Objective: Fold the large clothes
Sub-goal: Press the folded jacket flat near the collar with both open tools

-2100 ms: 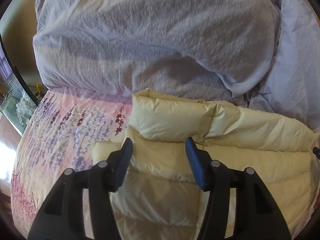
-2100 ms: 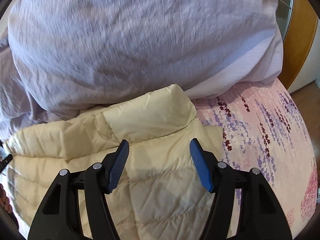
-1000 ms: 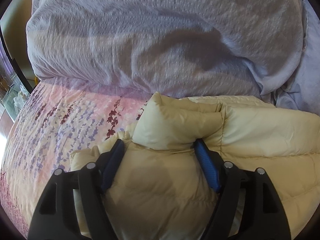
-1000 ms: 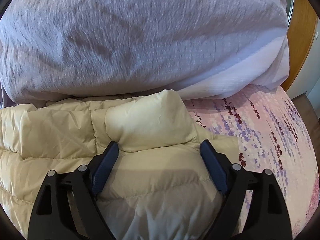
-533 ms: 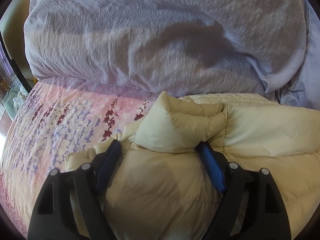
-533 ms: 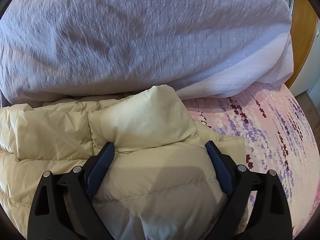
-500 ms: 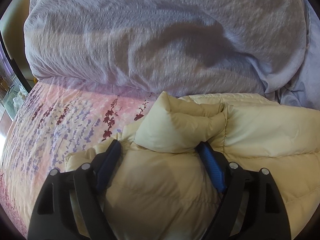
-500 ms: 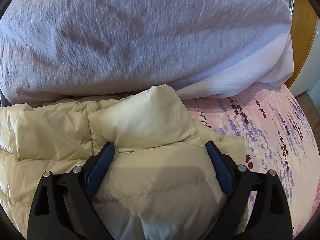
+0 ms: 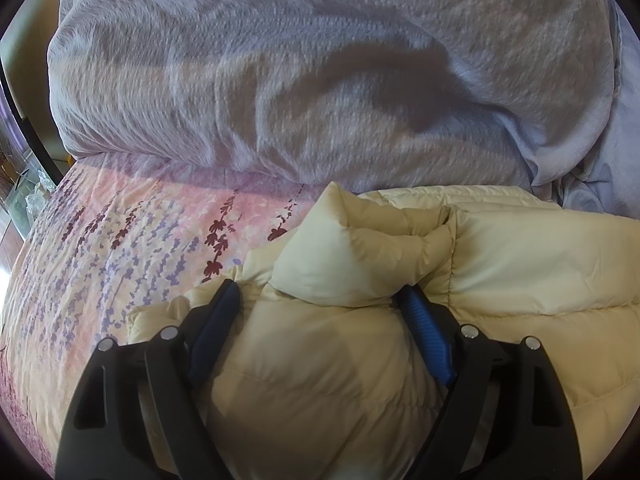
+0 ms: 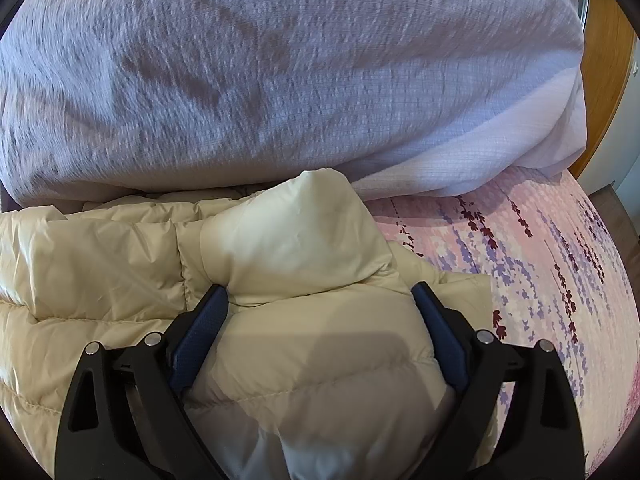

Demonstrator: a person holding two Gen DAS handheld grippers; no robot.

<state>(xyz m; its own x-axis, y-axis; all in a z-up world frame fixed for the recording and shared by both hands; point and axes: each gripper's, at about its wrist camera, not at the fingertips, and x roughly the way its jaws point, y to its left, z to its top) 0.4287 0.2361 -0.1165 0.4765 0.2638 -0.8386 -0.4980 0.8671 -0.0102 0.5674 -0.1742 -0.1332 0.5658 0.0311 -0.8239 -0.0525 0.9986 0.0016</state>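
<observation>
Both tongs stand wide, each straddling a puffed fold of the cream down jacket [image 9: 500,272] without pinching it. Left gripper [image 9: 320,308] has its blue pads [image 9: 424,332] at 5 and 7 o'clock in its view, jacket bulging between them; the right gripper [image 10: 320,300] sits the same way on the jacket's other end [image 10: 304,340]. Largest thing in sight, the lilac duvet [image 9: 304,72] fills 10 to 2 o'clock in both views, heaped touching the jacket's far edge. Beneath lies the pink floral bedsheet [image 9: 120,248], at 9 o'clock for the left camera, 3 o'clock for the right [image 10: 552,264]. A wooden panel [image 10: 600,72] shows at 2 o'clock on the right.
</observation>
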